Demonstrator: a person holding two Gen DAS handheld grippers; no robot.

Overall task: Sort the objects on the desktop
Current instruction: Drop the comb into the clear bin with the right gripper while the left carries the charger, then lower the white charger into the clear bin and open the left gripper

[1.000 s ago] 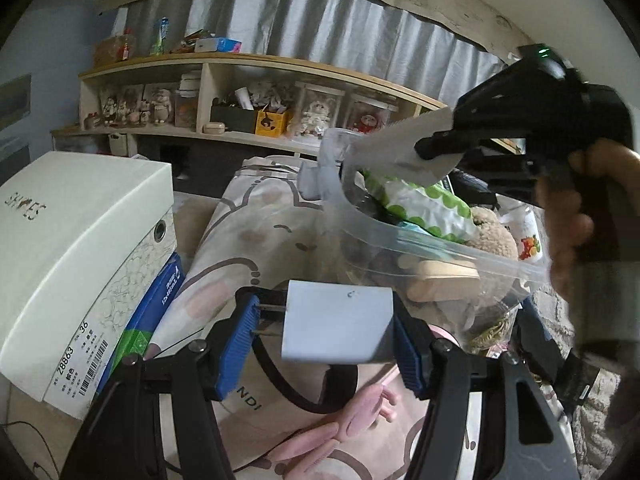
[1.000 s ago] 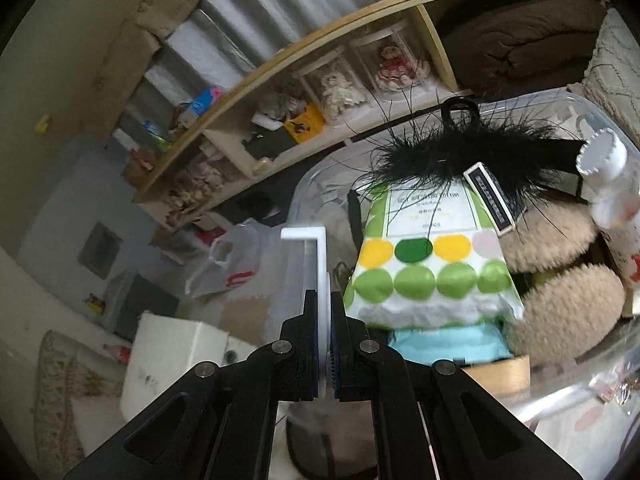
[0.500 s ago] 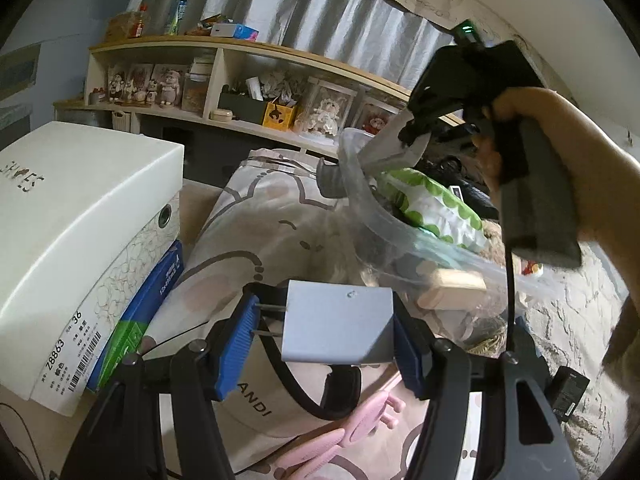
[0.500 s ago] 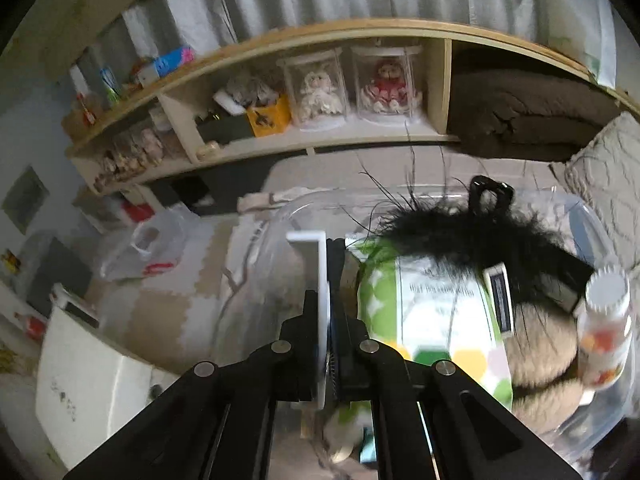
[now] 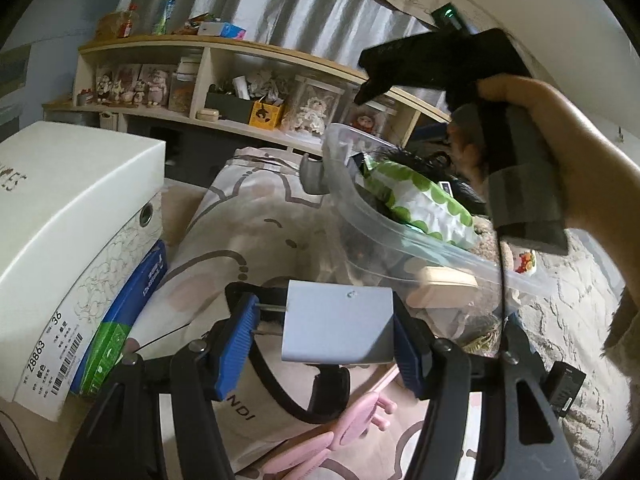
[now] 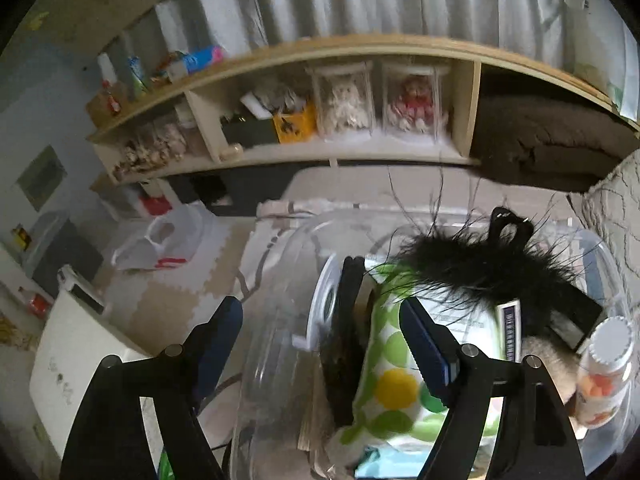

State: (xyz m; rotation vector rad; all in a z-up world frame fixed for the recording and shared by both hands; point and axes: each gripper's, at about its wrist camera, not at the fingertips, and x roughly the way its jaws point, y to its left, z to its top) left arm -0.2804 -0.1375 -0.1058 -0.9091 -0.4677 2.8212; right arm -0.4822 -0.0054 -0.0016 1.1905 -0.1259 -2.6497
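Observation:
My left gripper (image 5: 326, 330) is shut on a white charger plug (image 5: 338, 328) and holds it above the cartoon-print cloth, in front of the clear plastic bin (image 5: 360, 216). My right gripper (image 6: 322, 344) is open and empty above the bin (image 6: 272, 360); its body shows in the left wrist view (image 5: 440, 64), held by a hand. A flat white object (image 6: 326, 300) stands on edge inside the bin beside the green-dotted packet (image 6: 394, 372). The packet also shows in the left wrist view (image 5: 416, 196).
The bin also holds a black feathery item (image 6: 480, 268), a pill bottle (image 6: 604, 376) and plush toys. A white shoebox (image 5: 68, 240) on a blue box stands at left. A black strap (image 5: 296, 392) and pink toy (image 5: 340, 428) lie below. Shelves (image 6: 320, 152) run behind.
My right gripper has opened and let go of the flat white object, which now stands in the bin. It has also lifted. My left gripper still holds the plug in place.

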